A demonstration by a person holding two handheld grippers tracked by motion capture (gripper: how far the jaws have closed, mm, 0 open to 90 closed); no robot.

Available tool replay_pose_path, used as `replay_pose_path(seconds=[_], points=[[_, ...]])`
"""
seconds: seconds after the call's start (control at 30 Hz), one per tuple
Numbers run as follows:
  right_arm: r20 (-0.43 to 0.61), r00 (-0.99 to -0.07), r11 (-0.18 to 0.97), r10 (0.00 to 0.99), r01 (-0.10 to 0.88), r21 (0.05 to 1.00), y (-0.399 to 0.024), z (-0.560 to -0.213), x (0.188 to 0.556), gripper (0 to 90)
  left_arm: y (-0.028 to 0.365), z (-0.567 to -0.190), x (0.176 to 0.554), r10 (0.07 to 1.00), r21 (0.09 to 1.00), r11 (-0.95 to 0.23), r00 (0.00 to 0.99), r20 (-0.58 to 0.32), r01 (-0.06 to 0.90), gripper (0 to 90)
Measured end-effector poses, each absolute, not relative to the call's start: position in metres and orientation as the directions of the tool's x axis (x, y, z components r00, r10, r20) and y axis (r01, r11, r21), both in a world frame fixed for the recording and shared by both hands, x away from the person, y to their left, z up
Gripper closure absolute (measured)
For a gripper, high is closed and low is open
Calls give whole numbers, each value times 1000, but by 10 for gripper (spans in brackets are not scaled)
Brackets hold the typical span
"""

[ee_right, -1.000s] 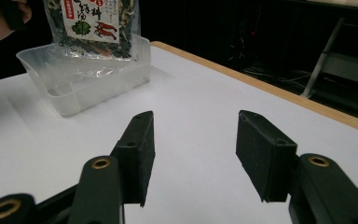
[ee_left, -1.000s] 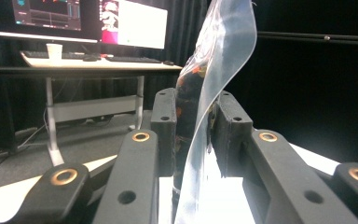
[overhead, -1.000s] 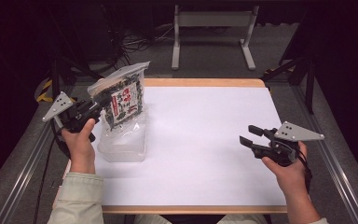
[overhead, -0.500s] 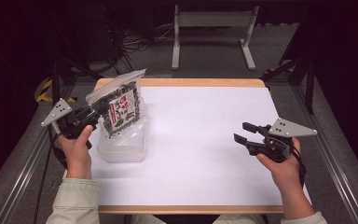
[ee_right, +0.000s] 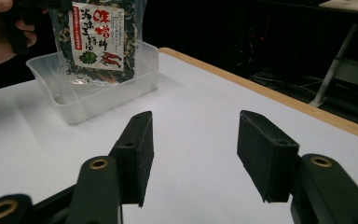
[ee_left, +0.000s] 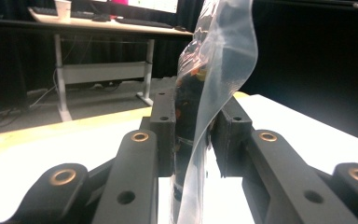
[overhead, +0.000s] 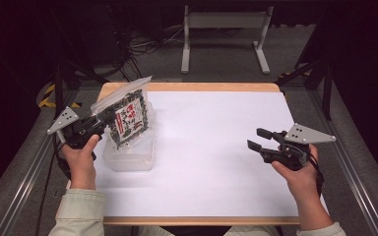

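Now, by the table's (overhead: 216,196) left edge, the left gripper (overhead: 100,124) has its jaws clamped on a printed clear bag of dried food (overhead: 128,115), held upright over a clear plastic tub (overhead: 130,157); near the right edge the right gripper (overhead: 260,139) hovers, jaws parted and empty

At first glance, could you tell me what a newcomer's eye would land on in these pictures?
Most striking is the clear food packet with its red-and-white label, pinched by the left gripper above the clear plastic tub at the table's left side. Across the white table, the right gripper hangs with open jaws, holding nothing.
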State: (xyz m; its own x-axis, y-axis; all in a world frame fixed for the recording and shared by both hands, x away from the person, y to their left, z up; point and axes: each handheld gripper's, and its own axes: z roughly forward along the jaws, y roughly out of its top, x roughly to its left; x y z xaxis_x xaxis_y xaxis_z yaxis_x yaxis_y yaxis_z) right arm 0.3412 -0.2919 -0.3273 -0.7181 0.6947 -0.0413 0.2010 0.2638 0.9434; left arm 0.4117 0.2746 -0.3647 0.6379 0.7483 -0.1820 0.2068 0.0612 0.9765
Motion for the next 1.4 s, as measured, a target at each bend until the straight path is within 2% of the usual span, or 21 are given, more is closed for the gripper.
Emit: replay_pose_path(seconds=[0.13,0.57,0.73,0.93,0.97,1.0,1.17,1.4], points=[[-42,-718,264,695,199,944,-292,-327,341,466,281,-369,410,751,971,75,629,-204,225,722],[-41,-720,261,693,197,945,-291,-326,343,465,280,-368,406,780,972,55,597,-186,230,701],[-36,-721,261,692,202,944,-290,-327,345,465,282,-367,406,788,965,76,577,-213,252,479],[-36,-728,264,685,202,943,-287,-327,347,464,285,-359,400,798,964,98,559,-226,249,297],[-35,-729,263,684,202,943,-287,-327,347,463,285,-353,396,815,967,99,538,-215,237,297],[-35,-730,264,682,202,943,-287,-327,348,463,285,-350,393,823,970,98,530,-205,223,260],[-33,-735,263,678,200,944,-285,-327,349,461,281,-328,377,833,982,105,525,-172,156,231],[-34,-735,268,677,203,942,-284,-329,351,458,260,-298,357,814,993,83,570,-114,80,210]])
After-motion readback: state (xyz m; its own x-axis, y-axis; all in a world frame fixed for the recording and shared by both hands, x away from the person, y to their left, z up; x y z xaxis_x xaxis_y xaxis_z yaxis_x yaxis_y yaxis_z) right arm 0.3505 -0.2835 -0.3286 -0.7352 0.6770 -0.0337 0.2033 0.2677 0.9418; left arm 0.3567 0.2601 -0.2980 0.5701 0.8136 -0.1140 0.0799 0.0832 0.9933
